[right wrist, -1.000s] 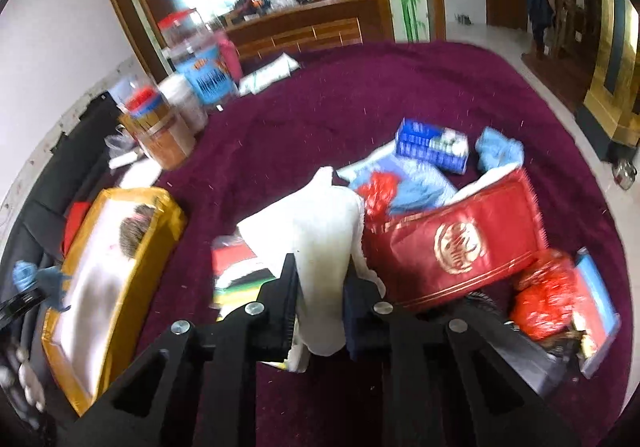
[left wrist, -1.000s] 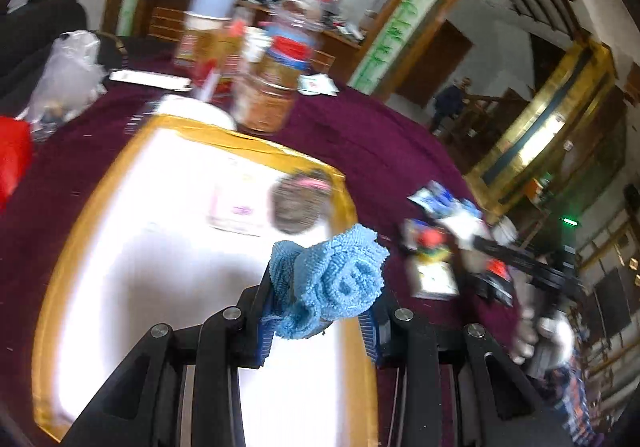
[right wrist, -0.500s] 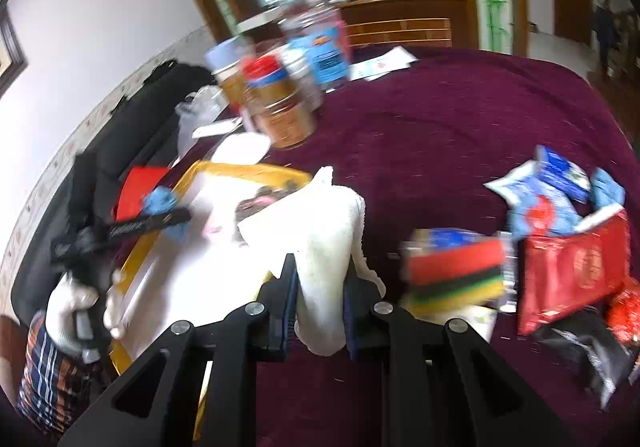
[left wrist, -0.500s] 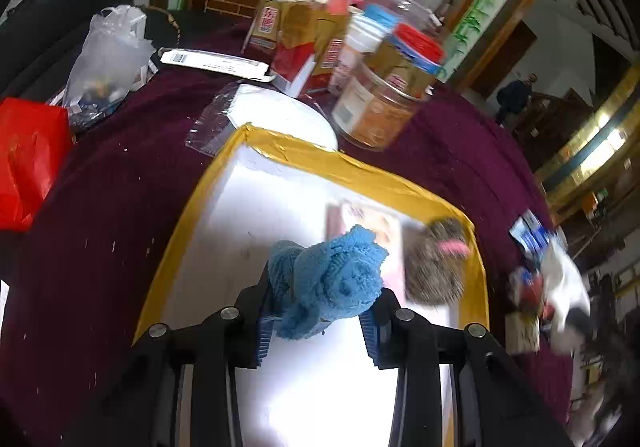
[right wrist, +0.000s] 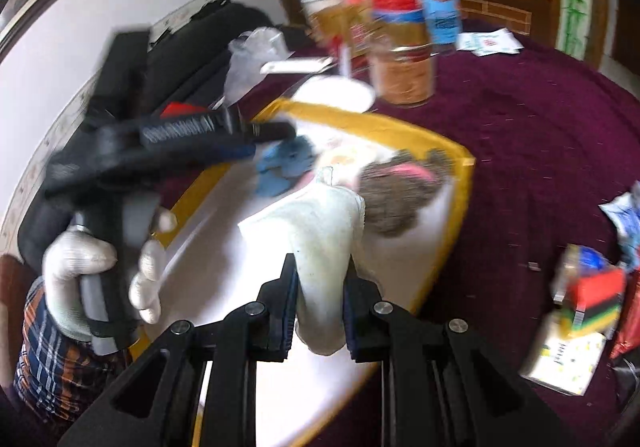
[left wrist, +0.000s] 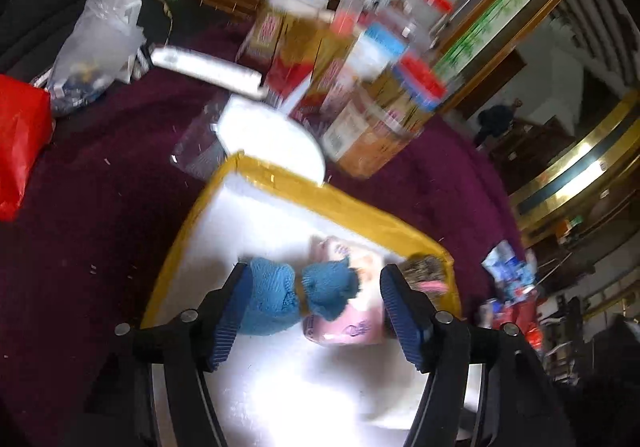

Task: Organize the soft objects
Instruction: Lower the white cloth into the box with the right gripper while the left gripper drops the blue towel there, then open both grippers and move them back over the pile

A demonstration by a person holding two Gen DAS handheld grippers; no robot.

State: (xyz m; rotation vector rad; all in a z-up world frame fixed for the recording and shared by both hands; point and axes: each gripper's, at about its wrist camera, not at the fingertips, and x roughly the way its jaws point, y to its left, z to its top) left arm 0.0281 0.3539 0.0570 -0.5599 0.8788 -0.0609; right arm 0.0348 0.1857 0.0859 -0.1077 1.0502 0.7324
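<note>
My left gripper [left wrist: 312, 311] is open over the yellow-rimmed white tray [left wrist: 328, 203]. A blue knitted cloth [left wrist: 288, 293] lies between its spread fingers, against the left one. A pink packet [left wrist: 344, 311] and a grey-brown fuzzy object [left wrist: 424, 273] lie in the tray behind it. My right gripper [right wrist: 320, 311] is shut on a white cloth [right wrist: 320, 231] and holds it above the tray [right wrist: 400, 131]. The right wrist view also shows the left gripper [right wrist: 240, 139] with the blue cloth [right wrist: 284, 167] at the tray's far left.
Jars and boxes [left wrist: 360, 87] crowd the maroon tablecloth behind the tray, with a white plate [left wrist: 272, 135], a clear plastic bag [left wrist: 96, 47] and a red bag [left wrist: 20, 143]. Packets and a striped sponge pack [right wrist: 588, 299] lie to the right.
My left gripper has opened and let go of the blue cloth in the tray. My right gripper has carried the white cloth leftward over the tray.
</note>
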